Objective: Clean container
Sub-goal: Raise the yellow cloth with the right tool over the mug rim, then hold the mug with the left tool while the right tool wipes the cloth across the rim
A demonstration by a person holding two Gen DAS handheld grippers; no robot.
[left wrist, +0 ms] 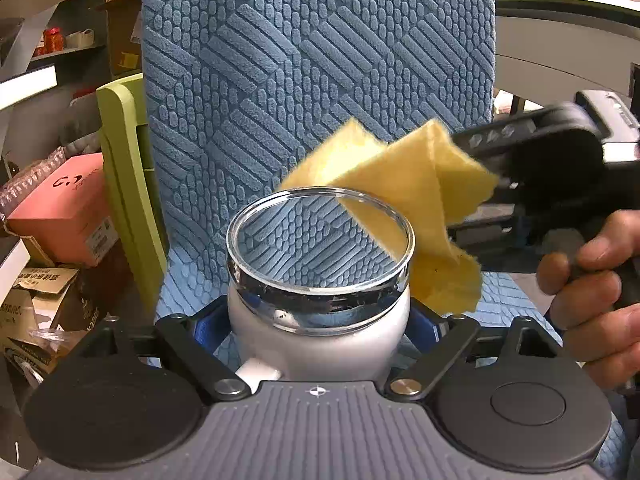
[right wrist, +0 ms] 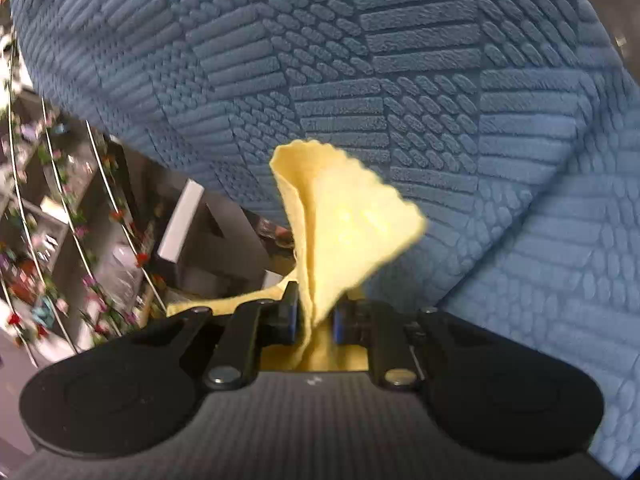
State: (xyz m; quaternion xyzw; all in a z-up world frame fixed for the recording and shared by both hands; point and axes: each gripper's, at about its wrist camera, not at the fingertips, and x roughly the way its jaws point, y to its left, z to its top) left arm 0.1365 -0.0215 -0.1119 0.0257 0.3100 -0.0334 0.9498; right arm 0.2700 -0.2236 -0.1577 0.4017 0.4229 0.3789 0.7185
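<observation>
A white jar (left wrist: 320, 344) with a clear glass rim and a small handle is held upright in my left gripper (left wrist: 320, 332), whose jaws are shut on its body. My right gripper (right wrist: 314, 320) is shut on a yellow cloth (right wrist: 344, 232). In the left wrist view the right gripper (left wrist: 500, 176) comes in from the right and holds the yellow cloth (left wrist: 408, 200) just behind and to the right of the jar's rim, with one fold hanging down beside it. The jar's inside looks empty.
A blue patterned chair (left wrist: 312, 60) fills the background of both views. A green chair (left wrist: 124, 152) and cardboard boxes (left wrist: 64, 216) stand at the left. Shelves with clutter (right wrist: 60, 240) show at the left in the right wrist view. A hand (left wrist: 592, 292) holds the right gripper.
</observation>
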